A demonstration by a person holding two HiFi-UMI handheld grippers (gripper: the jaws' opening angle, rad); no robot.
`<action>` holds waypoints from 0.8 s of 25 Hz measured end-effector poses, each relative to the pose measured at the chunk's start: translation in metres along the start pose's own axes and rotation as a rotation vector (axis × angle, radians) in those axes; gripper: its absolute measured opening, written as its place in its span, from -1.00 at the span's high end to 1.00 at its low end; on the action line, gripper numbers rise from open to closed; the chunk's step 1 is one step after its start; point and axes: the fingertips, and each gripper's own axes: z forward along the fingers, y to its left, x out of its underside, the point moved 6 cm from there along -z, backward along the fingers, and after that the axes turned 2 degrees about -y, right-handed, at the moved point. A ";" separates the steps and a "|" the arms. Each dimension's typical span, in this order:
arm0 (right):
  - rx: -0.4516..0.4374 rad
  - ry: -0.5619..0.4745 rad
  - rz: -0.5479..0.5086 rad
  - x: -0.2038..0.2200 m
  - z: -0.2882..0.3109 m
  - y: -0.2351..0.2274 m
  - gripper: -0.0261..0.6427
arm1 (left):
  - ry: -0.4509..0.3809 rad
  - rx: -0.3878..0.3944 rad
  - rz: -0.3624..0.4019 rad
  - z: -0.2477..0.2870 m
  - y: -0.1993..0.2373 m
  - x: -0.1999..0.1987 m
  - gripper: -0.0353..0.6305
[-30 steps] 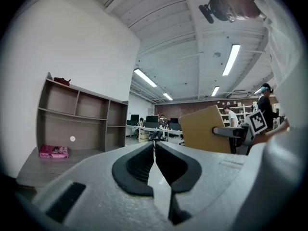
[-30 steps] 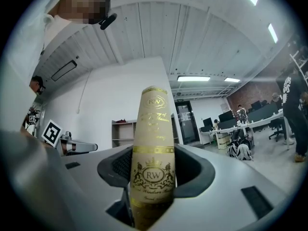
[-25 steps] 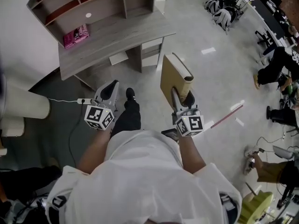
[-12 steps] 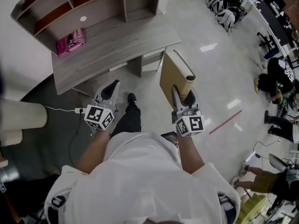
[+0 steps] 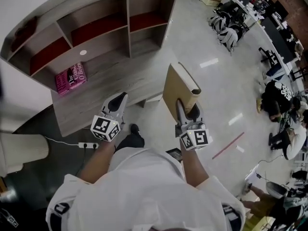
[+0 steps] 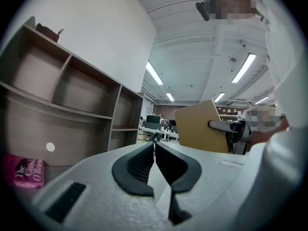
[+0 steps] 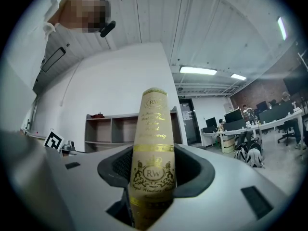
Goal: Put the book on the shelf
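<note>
A tan hardback book (image 5: 177, 90) stands upright in my right gripper (image 5: 185, 110), which is shut on its lower spine; its gold-printed spine (image 7: 153, 153) fills the middle of the right gripper view. The wooden shelf unit (image 5: 96, 28) with red-backed compartments rises above a grey desk (image 5: 115, 81) ahead and to the left. My left gripper (image 5: 118, 102) hovers over the desk's front edge, shut with nothing between its jaws. In the left gripper view the shelf (image 6: 67, 105) is at left and the held book (image 6: 202, 129) at right.
A pink book (image 5: 71, 76) lies flat on the desk near the shelf's left end. A white power strip (image 5: 86, 145) and cable lie on the dark floor at left. People, chairs and bags (image 5: 226, 20) crowd the right side.
The person has stepped closer to the desk; the shelf and desk now loom larger and nearer. Both grippers keep their pose, the right one still holding the book upright.
</note>
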 end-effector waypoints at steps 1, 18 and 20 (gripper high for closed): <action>-0.001 -0.008 0.001 -0.002 0.016 -0.002 0.28 | -0.003 0.006 -0.002 0.010 0.011 -0.002 0.82; -0.036 -0.157 0.040 -0.039 0.216 -0.030 0.28 | -0.068 -0.011 -0.005 0.100 0.128 -0.040 0.82; -0.038 -0.174 0.057 -0.042 0.235 -0.036 0.28 | -0.070 -0.013 -0.004 0.108 0.136 -0.043 0.82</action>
